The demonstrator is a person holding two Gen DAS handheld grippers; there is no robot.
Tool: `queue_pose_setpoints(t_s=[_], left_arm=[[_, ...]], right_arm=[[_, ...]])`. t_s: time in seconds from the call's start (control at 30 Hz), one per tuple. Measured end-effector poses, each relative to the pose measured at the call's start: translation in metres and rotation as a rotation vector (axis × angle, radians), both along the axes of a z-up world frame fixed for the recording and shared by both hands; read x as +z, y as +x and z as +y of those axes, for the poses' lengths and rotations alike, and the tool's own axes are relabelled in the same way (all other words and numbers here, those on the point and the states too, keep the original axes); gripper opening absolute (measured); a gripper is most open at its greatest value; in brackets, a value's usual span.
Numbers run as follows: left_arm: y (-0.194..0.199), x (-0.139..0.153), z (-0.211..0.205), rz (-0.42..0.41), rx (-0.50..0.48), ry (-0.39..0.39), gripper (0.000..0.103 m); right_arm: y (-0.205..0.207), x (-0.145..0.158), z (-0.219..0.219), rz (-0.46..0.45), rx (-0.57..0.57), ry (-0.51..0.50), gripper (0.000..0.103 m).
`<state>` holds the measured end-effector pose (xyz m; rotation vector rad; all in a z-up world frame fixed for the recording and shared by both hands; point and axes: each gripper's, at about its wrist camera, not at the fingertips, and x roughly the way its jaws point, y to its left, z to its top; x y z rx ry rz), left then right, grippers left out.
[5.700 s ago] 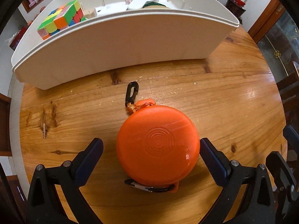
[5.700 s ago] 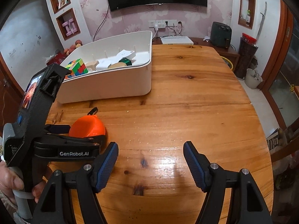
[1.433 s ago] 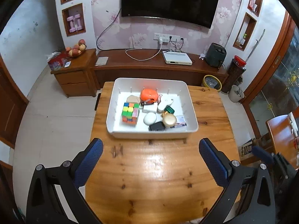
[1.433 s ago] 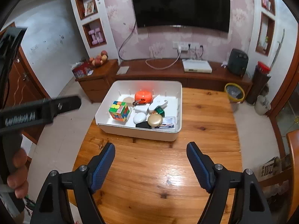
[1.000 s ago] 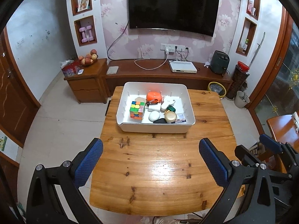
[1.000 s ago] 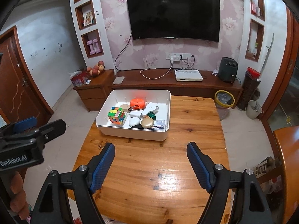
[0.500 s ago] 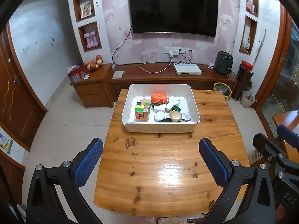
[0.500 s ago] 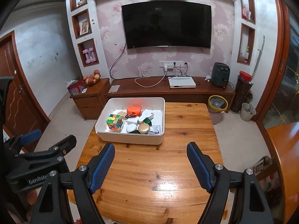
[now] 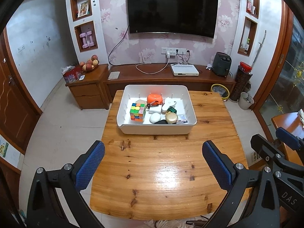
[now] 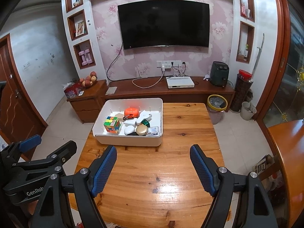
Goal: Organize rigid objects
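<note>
— What are you seeing from up there?

— I have both tongs high above the table (image 9: 163, 171), angled down. The left tongs (image 9: 153, 163) are spread wide with nothing between the blue pads, and the right tongs (image 10: 153, 168) are spread and bare too.

— And the things to be sorted?

— All in the white bin (image 9: 155, 131) at the far end of the table. The colour cube (image 9: 137, 112) sits at the left. The orange round case (image 9: 154, 98) is toward the back wall. In front of it lie a white oval piece (image 9: 155, 117) and a gold round tin (image 9: 171, 117), with a small green box (image 9: 172, 110) just behind the tin.

— Anything on the bare wood?

— Only glare, as far as I can see.
</note>
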<state>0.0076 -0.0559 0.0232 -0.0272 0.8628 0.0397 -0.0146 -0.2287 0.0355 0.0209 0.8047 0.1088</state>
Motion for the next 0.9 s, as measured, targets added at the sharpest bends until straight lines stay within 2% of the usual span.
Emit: queue_pose_setpoints(t_s=[0.9], left_arm=[[-0.0006, -0.0098, -0.0031, 0.042, -0.003, -0.002, 0.102]], right_arm=[[-0.0025, -0.0035, -0.0042, 0.012, -0.006, -0.008, 0.08]])
